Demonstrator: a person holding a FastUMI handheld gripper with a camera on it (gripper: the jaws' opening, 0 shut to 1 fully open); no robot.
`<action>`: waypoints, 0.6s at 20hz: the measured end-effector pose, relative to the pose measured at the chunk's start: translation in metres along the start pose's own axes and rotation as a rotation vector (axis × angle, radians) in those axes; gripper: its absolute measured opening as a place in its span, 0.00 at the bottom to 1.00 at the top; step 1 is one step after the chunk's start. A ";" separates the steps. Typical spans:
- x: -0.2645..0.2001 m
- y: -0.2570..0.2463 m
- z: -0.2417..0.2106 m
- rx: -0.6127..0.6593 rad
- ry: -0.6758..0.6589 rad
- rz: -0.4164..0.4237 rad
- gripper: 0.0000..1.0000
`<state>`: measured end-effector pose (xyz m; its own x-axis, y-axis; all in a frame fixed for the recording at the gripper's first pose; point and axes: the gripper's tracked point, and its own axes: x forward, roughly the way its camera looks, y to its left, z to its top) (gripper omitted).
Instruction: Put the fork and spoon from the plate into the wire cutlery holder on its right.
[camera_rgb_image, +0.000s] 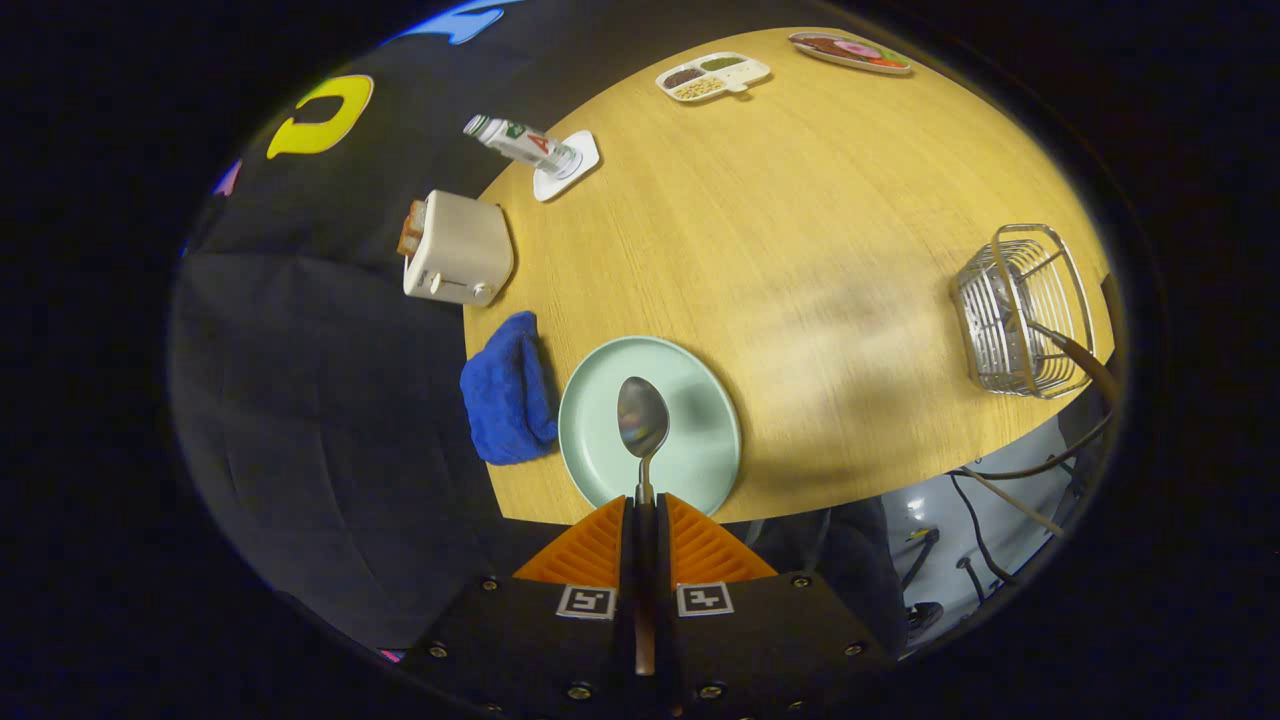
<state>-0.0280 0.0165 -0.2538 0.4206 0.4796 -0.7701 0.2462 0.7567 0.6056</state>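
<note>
My gripper (644, 505) is shut on the handle of a metal spoon (642, 420), both orange fingers (590, 548) pressing on it. The spoon's bowl sticks out ahead of the fingertips, held up in the air over a pale green plate (700, 455) near the wooden table's front edge. The plate looks bare beneath the spoon. Far off to the right stands the wire cutlery holder (1020, 310), with a dark-handled utensil (1075, 352) leaning out of it; I take it for the fork, though its head is hidden in the wires.
A crumpled blue cloth (507, 390) lies just left of the plate. Beyond it sit a cream toaster (458, 250), a bottle lying on a white coaster (566, 163), a divided snack tray (712, 77) and a food plate (850, 50). Cables (1010, 480) hang below the table's right edge.
</note>
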 end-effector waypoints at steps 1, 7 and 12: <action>-0.009 -0.008 0.006 0.020 -0.022 -0.002 0.08; -0.060 -0.065 0.037 0.173 -0.147 -0.016 0.08; -0.095 -0.106 0.053 0.280 -0.231 -0.036 0.08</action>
<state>-0.0481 -0.1324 -0.2343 0.5857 0.3178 -0.7456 0.4803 0.6050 0.6351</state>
